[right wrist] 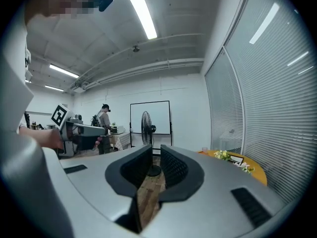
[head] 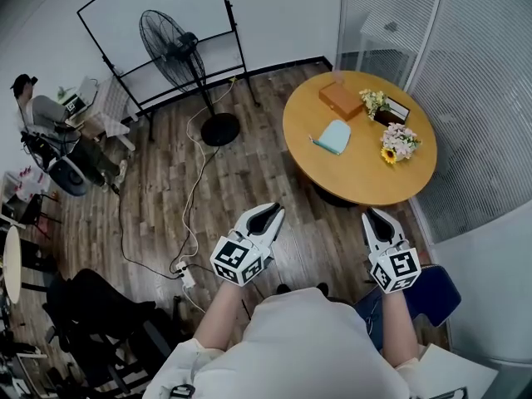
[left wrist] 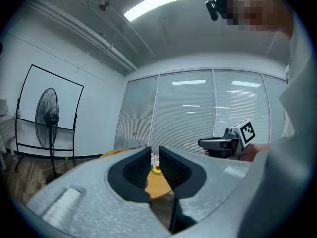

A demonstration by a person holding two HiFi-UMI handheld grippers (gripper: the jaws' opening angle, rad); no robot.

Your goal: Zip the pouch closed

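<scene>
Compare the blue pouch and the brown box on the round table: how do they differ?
The pouch is pale blue and flat; the box is orange-brown and blocky. The pouch lies nearer the person, the box nearer the far edge. Both rest on the round table.

The left claw point(head: 277, 210) and right claw point(head: 371, 214) hover well short of the pouch point(head: 335, 136).

A pale teal pouch point(head: 335, 136) lies flat on the round wooden table point(head: 357, 173).
</scene>
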